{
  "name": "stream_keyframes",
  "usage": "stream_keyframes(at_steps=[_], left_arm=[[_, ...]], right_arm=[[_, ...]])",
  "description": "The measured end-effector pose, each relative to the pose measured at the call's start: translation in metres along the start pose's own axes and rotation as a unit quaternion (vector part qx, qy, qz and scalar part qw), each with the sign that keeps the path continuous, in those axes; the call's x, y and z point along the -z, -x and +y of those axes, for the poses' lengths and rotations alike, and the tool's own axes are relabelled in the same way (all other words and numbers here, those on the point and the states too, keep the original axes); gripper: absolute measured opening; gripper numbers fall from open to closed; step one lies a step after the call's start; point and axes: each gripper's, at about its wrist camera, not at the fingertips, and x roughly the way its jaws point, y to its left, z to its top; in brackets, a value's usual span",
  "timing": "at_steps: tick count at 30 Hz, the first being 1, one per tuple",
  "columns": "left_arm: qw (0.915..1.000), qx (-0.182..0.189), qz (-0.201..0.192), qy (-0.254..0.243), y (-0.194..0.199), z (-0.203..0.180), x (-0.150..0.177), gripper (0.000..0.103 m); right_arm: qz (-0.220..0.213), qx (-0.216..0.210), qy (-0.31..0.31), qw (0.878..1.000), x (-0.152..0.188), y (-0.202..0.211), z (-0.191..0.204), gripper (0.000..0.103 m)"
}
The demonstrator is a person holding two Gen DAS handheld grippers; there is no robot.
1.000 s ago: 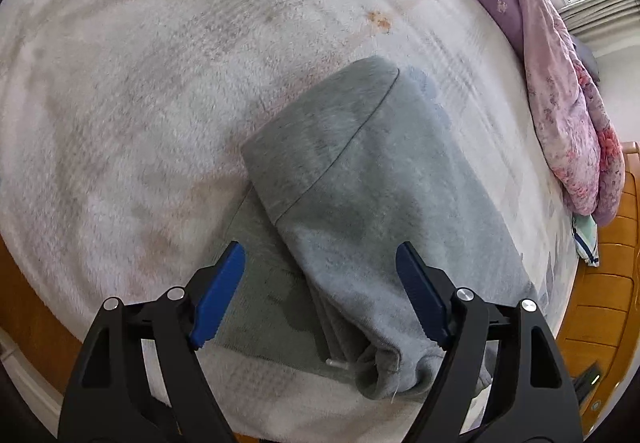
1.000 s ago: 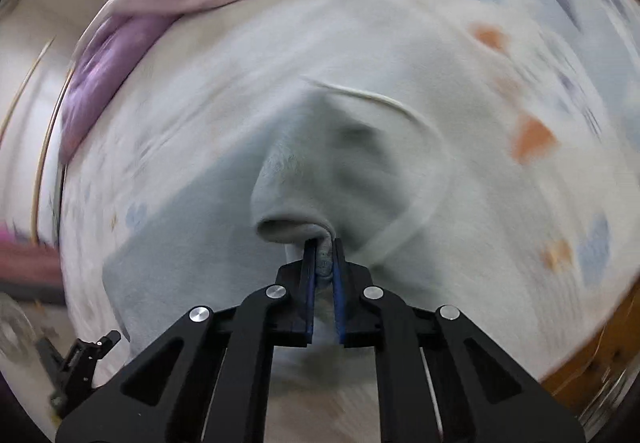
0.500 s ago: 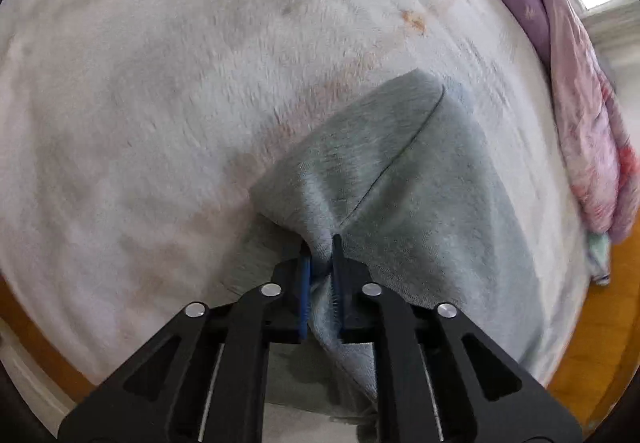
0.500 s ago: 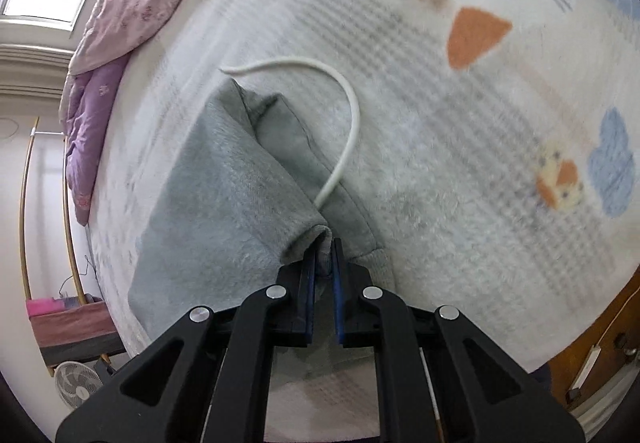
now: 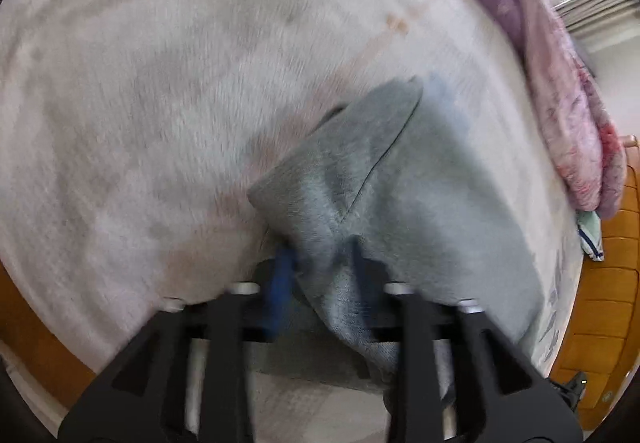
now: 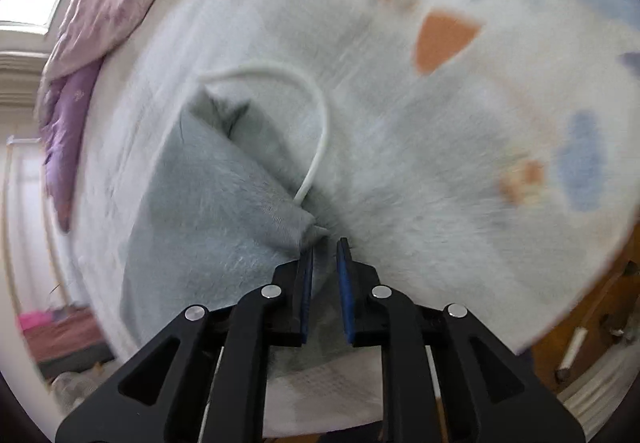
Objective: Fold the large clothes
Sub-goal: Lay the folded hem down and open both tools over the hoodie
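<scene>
The grey garment point(image 5: 420, 203) lies partly folded on the bed point(image 5: 160, 103). The left gripper point(image 5: 320, 259) is opening, a ridge of cloth loose between its fingers. The right gripper point(image 6: 325, 249) stands narrow and is opening, a corner just beyond its tips. Cloth catching on either pad could undo the fold, and the white drawstring point(image 6: 316, 147) may snag.

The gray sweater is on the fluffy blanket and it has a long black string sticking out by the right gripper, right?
Not quite: the string is white, not black. The right wrist view shows it curling out from the gray sweater across the fluffy blanket, just ahead of the right gripper, whose jaws are opening.
</scene>
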Motion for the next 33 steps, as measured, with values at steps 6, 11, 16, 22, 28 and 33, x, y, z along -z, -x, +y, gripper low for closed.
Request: stream_keyframes(at_steps=[6, 11, 16, 22, 28, 33], left_arm=[[0.9997, 0.009, 0.004, 0.023, 0.008, 0.02, -0.004, 0.079], [0.9988, -0.002, 0.027, 0.04, -0.006, 0.035, 0.0, 0.08], [0.9972, -0.005, 0.067, 0.032, -0.025, 0.043, 0.007, 0.081], [0.9967, 0.021, 0.07, 0.036, -0.028, 0.052, 0.006, 0.084], [0.9943, 0.044, 0.085, 0.047, -0.005, 0.101, 0.023, 0.084], [0.9944, 0.051, 0.09, 0.023, -0.002, 0.088, 0.034, 0.075]], right_arm=[[-0.055, -0.03, 0.18, 0.982, 0.025, 0.024, 0.107, 0.014], [0.013, -0.103, 0.296, 0.95, 0.057, -0.04, 0.212, 0.002], [0.083, -0.039, 0.287, 0.954, 0.07, -0.131, 0.228, 0.001], [0.126, -0.042, 0.27, 0.954, 0.082, -0.124, 0.203, 0.0], [0.163, -0.026, 0.262, 0.951, 0.118, -0.117, 0.159, 0.0], [0.152, -0.056, 0.258, 0.952, 0.116, -0.116, 0.161, 0.0]])
